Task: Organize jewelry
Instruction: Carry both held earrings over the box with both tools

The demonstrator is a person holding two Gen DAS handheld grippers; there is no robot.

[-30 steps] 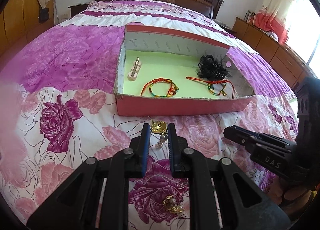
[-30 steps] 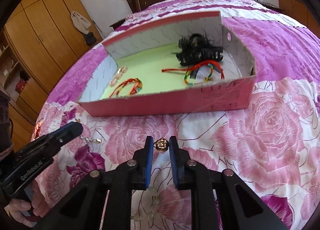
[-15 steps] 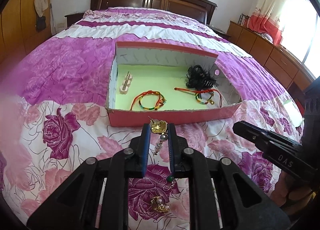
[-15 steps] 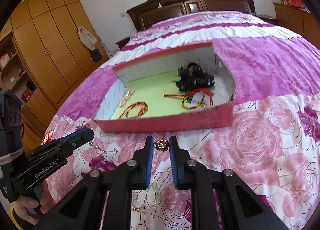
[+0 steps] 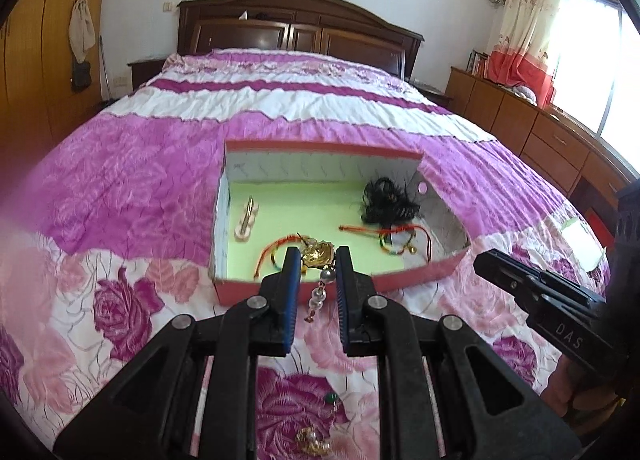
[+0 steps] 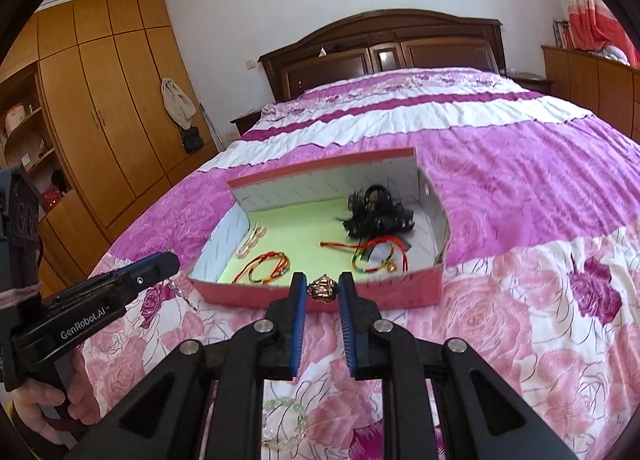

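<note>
My left gripper (image 5: 317,256) is shut on a gold earring (image 5: 317,255) with a dangling bead string, held above the bed in front of the pink box (image 5: 416,281). My right gripper (image 6: 323,285) is shut on a second gold earring (image 6: 323,288), also lifted before the box (image 6: 400,294). The box has a green floor and holds two woven bracelets (image 5: 276,256) (image 5: 394,242), a black hair clip (image 5: 386,202) and a pink hair pin (image 5: 246,220). Each gripper shows in the other's view: the right one (image 5: 484,260), the left one (image 6: 168,260).
A pale bead bracelet (image 6: 284,426) and another gold piece (image 5: 314,446) lie on the floral quilt below the grippers. Wooden wardrobes (image 6: 100,120) stand to the left, a low cabinet (image 5: 540,132) and window to the right, the headboard (image 5: 296,28) at the far end.
Both grippers have risen from the quilt with their earrings and tilted up, so the box now looks farther away and lower. Both stay shut.
</note>
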